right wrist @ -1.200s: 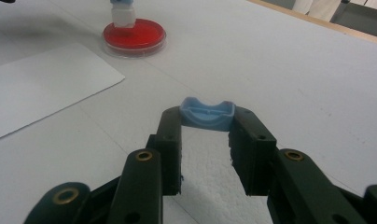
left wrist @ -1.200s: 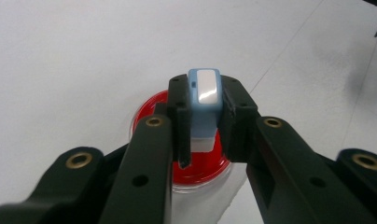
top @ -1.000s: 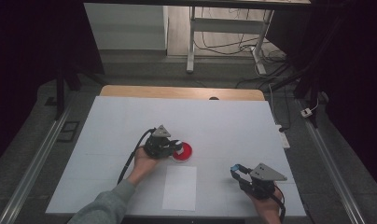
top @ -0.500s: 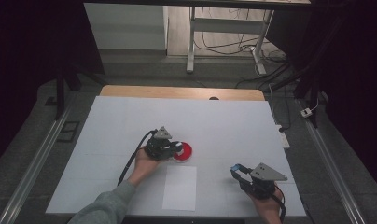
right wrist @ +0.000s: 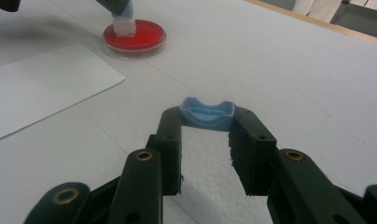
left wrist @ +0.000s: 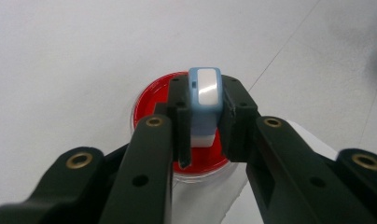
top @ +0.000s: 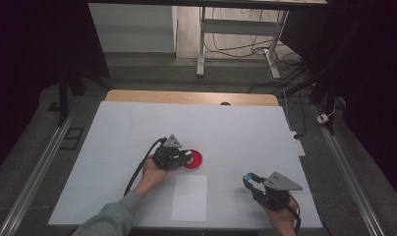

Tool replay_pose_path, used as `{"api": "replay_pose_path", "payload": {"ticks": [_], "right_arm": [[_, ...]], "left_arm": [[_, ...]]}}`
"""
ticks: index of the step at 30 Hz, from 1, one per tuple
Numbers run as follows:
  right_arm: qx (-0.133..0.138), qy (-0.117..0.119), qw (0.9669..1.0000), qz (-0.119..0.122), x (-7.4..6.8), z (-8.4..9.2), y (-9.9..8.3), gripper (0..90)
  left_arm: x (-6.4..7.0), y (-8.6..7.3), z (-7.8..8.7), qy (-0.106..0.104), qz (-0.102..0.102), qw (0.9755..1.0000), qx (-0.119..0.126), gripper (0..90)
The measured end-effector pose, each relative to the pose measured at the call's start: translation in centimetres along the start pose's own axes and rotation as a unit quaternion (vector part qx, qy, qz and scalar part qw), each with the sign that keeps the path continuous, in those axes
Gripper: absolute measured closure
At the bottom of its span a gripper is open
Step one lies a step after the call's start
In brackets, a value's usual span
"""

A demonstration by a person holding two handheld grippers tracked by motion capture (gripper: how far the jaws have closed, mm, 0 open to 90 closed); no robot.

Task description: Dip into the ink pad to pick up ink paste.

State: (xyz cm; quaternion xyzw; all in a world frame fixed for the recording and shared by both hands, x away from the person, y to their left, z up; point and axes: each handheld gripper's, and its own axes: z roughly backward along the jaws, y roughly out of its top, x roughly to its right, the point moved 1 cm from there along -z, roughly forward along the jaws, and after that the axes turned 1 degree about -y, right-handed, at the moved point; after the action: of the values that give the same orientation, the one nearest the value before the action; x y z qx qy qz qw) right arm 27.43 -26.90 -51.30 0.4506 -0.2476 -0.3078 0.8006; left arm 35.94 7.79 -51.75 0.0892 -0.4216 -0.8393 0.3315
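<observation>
1. White sheeting covers the counter [top: 137, 132], with a dim room, a metal stand and loose cables beyond its far wooden edge.

2. Near the middle of the counter sits a red ink pad [top: 193, 160] in a clear round dish, and a blank sheet of paper [top: 189, 197] lies just on the person's side of it.

3. The left gripper [left wrist: 204, 116] has its fingers clamped on a blue-and-white stamp [left wrist: 204, 100], gripped by its sides so the body stands upright. In the right gripper view the stamp's white foot [right wrist: 122, 25] rests on the red pad [right wrist: 134, 35], most likely to load it with ink.

4. The right gripper [right wrist: 206, 123] rests low at the near right of the counter, well apart from the pad. Its fingers are closed on a small blue cap [right wrist: 207, 113], pinched by its two ends. This looks like the stamp's cover, kept out of the way in the spare hand.

5. The paper's place beside the pad suggests it is meant to take the print: a short lift and carry toward the person would bring the inked foot over it.
</observation>
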Motion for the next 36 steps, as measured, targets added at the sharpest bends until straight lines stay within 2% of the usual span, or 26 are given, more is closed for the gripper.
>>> {"api": "replay_pose_path", "payload": {"ticks": [25,36], "right_arm": [[0.0,-0.003,1.0,0.001,-0.06,-0.02,0.02,64.9],[0.002,-0.001,1.0,0.002,-0.06,0.06,0.08,64.9]], "left_arm": [[0.09,-0.17,-0.05,0.003,0.001,1.0,-0.001,76.0],[0.04,-0.08,0.34,0.003,0.005,0.9999,0.011,75.9]]}}
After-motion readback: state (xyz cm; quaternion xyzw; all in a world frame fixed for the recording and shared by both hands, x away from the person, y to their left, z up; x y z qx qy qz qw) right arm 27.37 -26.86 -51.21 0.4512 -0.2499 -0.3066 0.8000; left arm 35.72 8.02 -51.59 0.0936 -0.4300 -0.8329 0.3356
